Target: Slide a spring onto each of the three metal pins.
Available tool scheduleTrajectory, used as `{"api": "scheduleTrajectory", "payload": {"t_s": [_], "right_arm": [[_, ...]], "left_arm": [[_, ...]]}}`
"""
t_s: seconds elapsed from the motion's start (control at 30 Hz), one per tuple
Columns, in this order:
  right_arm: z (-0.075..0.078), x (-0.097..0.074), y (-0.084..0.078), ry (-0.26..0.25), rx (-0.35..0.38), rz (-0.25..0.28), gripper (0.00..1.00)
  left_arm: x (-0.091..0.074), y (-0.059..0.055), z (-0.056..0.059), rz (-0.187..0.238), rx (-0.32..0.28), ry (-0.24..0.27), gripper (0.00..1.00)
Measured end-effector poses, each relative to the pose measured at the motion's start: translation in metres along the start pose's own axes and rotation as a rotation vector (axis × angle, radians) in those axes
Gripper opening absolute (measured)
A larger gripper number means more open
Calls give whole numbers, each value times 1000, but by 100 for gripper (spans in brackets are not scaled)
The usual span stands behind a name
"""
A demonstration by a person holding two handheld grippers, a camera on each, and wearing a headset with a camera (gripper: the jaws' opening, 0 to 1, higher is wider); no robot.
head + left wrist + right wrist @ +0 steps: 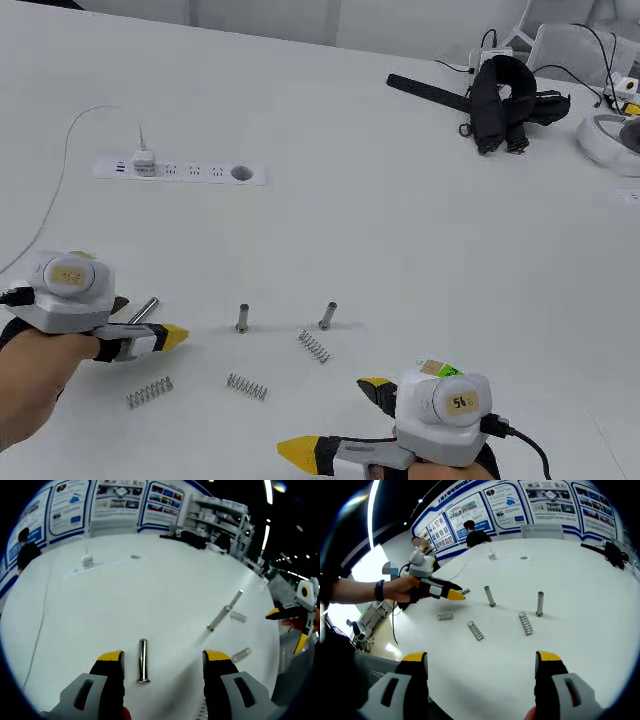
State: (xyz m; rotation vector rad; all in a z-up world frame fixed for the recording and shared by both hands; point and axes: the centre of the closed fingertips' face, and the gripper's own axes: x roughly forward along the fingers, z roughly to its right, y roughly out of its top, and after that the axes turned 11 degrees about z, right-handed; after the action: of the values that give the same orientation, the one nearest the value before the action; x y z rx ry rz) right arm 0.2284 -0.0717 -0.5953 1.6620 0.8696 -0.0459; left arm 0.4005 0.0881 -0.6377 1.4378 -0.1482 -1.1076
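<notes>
Two metal pins stand upright on the white table, one [242, 318] left of the other [327, 315]. A third pin [143, 311] lies flat between the open jaws of my left gripper [148, 319], untouched; in the left gripper view the lying pin [143, 660] sits midway between the fingers of the left gripper [162, 656]. Three springs lie loose: one [150, 392] at the left, one [246, 386] in the middle, one [313, 346] beside the right pin. My right gripper [338, 420] hovers open and empty near the front edge, facing the springs [475, 630] and pins [539, 603].
A white power strip [180, 171] with a plugged charger and cable lies at the back left. A black device [500, 95] and cables sit at the back right, with a white object [610, 140] at the right edge.
</notes>
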Motion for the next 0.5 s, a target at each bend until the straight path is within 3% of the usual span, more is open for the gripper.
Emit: {"api": "scheduleTrajectory", "payload": {"t_s": [0.5], "right_arm": [[1, 1, -3, -1, 17, -2, 89]], "left_arm": [[7, 3, -9, 4, 22, 47, 43]]}}
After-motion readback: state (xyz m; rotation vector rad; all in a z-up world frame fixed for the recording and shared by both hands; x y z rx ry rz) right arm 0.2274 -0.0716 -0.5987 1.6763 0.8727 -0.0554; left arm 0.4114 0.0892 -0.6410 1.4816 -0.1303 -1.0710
